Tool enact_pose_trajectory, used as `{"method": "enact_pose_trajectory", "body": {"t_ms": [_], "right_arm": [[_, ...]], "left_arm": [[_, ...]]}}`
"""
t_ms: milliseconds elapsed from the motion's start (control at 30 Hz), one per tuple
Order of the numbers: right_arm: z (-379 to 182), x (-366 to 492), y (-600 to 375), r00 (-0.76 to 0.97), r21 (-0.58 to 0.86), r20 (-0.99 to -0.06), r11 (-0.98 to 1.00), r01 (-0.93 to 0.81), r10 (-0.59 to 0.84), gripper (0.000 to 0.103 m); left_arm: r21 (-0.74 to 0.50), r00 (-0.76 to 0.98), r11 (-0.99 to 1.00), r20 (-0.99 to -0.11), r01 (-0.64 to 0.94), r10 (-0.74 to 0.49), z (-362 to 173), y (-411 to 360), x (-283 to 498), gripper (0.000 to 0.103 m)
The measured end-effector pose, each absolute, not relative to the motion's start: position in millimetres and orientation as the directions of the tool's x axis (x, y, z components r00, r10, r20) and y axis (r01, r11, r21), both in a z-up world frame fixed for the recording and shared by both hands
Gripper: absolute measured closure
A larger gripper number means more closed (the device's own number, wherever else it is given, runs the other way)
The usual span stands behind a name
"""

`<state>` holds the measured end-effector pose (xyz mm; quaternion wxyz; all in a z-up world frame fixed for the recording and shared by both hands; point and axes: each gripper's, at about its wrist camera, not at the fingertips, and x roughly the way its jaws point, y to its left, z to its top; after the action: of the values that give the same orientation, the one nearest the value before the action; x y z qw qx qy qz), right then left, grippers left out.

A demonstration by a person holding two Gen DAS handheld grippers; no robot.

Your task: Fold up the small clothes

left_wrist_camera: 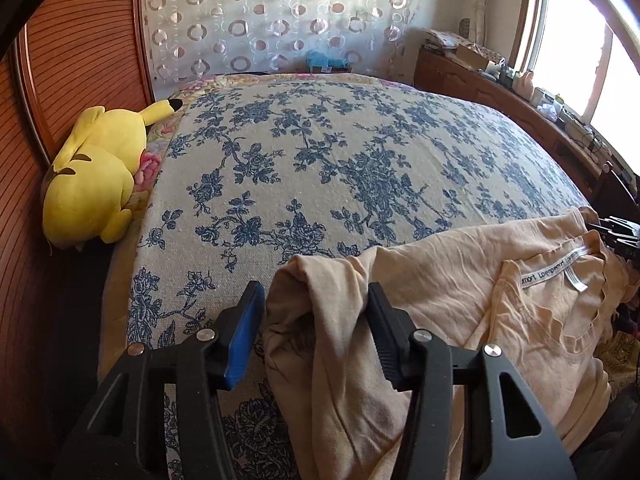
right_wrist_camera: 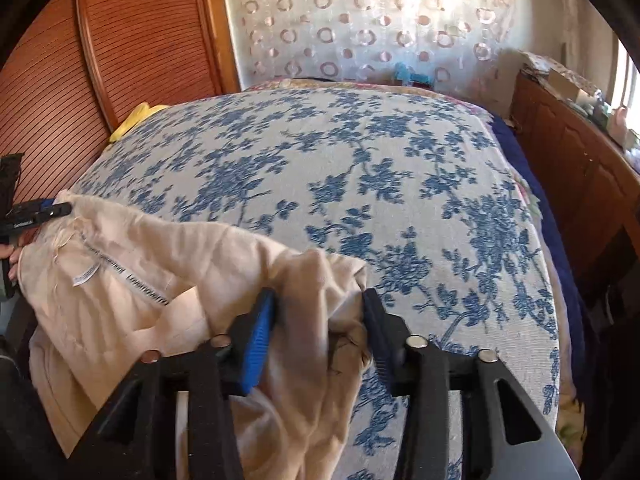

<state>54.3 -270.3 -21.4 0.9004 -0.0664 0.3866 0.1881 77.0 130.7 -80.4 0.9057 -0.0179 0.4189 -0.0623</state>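
Left wrist view: a pale peach shirt [left_wrist_camera: 460,276] lies rumpled at the near edge of a bed spread with a blue-flowered cover [left_wrist_camera: 320,152], its neckline and white printed neck tape turned up toward the camera. One bunched end of the shirt rises between the 2 fingers of the left gripper [left_wrist_camera: 316,308]; the right-hand finger touches the cloth, while the blue-padded left-hand one stands apart from it with the cover showing in the gap, so the jaws are partly open and not pressing on the fabric. At the right rim of this view the tip of the other gripper sits at the shirt's far corner.

Right wrist view: the right gripper [right_wrist_camera: 320,312] has a thick fold of the same shirt [right_wrist_camera: 160,264] gathered between its fingers, with cloth filling the narrowed gap from pad to pad (a grip on the fabric, by the look of it). The left gripper's tip shows at the left edge beside the shirt's other end.

A yellow plush toy [left_wrist_camera: 96,176] lies against the slatted wooden wall [left_wrist_camera: 80,40] at the bed's left side. A wooden cabinet [left_wrist_camera: 500,92] cluttered with small items runs under the window [left_wrist_camera: 580,40].
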Motion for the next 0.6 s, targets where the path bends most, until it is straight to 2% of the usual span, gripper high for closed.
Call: {"method": "enact_pose_trajectory", "body": {"t_ms": [33, 67, 100, 233, 333, 600], "right_arm": [[-21, 53, -270, 0.627, 0.029, -0.721, 0.917, -0.397, 0.295, 0.070], [-21, 51, -270, 0.622, 0.040, -0.720, 0.914, -0.404, 0.306, 0.077], [-21, 51, -272, 0.614, 0.060, -0.719, 0.910, -0.411, 0.325, 0.086], [-21, 45, -283, 0.614, 0.125, -0.692, 0.901, -0.416, 0.379, 0.090], [-17, 35, -294, 0.638, 0.163, -0.659, 0.903, -0.397, 0.399, 0.090], [16, -6, -327, 0.702, 0.239, -0.537, 0.882, -0.406, 0.469, 0.091]], "left_arm": [[-0.086, 0.642, 0.991, -0.755, 0.102, -0.131, -80, 130, 76, 0.054], [-0.090, 0.642, 0.990, -0.753, 0.111, -0.141, -80, 130, 76, 0.065], [-0.122, 0.630, 0.982, -0.754, 0.142, -0.185, -79, 128, 74, 0.091], [-0.115, 0.642, 0.980, -0.741, 0.164, -0.194, -70, 118, 62, 0.093], [-0.155, 0.687, 0.969, -0.683, 0.193, -0.247, -48, 115, 43, 0.093], [-0.168, 0.789, 0.962, -0.549, 0.217, -0.274, 11, 110, 4, 0.093]]}}
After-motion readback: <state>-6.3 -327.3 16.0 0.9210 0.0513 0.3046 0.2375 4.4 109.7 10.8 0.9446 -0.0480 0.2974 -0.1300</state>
